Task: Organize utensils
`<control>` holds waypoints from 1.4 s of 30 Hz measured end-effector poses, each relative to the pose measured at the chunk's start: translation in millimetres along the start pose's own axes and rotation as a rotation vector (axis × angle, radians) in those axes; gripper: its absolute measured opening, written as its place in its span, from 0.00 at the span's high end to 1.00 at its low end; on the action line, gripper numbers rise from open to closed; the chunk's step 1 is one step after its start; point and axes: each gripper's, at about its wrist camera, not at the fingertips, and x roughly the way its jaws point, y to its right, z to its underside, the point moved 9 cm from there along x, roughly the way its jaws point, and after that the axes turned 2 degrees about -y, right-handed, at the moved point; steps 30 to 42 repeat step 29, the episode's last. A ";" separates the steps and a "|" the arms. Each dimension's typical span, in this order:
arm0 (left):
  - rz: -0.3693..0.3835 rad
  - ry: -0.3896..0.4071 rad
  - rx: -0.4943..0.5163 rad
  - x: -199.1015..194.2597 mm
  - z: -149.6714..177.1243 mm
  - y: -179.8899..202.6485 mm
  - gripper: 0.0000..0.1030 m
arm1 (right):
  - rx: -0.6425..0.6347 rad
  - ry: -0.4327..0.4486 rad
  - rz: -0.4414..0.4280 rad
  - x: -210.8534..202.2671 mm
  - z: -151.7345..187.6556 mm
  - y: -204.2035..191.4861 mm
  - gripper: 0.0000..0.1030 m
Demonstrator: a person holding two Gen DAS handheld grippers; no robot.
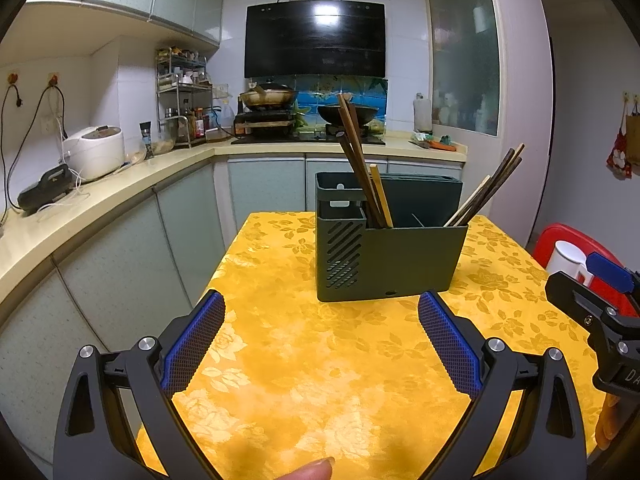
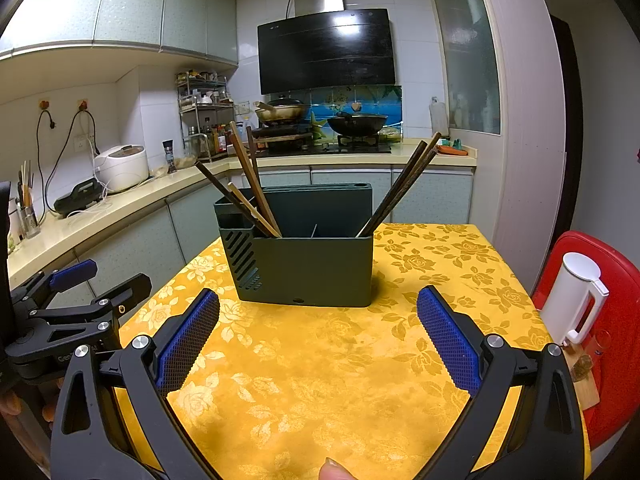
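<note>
Over the yellow tablecloth [image 1: 320, 380], left gripper [image 1: 320, 320] and right gripper [image 2: 318, 316] both gape wide, empty.

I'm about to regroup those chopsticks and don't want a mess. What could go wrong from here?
The dark green plastic utensil holder sits loose on the yellow floral tablecloth; pulling a leaning bundle may tip or slide it. The wooden chopsticks on its left and right splay outward, so the open left gripper or right gripper may knock neighbours out.

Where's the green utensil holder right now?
In both wrist views the green utensil holder stands centred on the far part of the yellow tablecloth, ahead of both open grippers, chopsticks leaning inside.
</note>
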 end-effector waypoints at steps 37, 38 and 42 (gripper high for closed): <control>-0.056 0.014 -0.008 -0.9 0.0 -1.1 0.07 | -0.007 -0.015 -0.011 5.3 6.4 1.9 0.07; -0.056 0.014 -0.008 -0.9 0.0 -1.1 0.07 | -0.007 -0.015 -0.011 5.3 6.4 1.9 0.07; -0.056 0.014 -0.008 -0.9 0.0 -1.1 0.07 | -0.007 -0.015 -0.011 5.3 6.4 1.9 0.07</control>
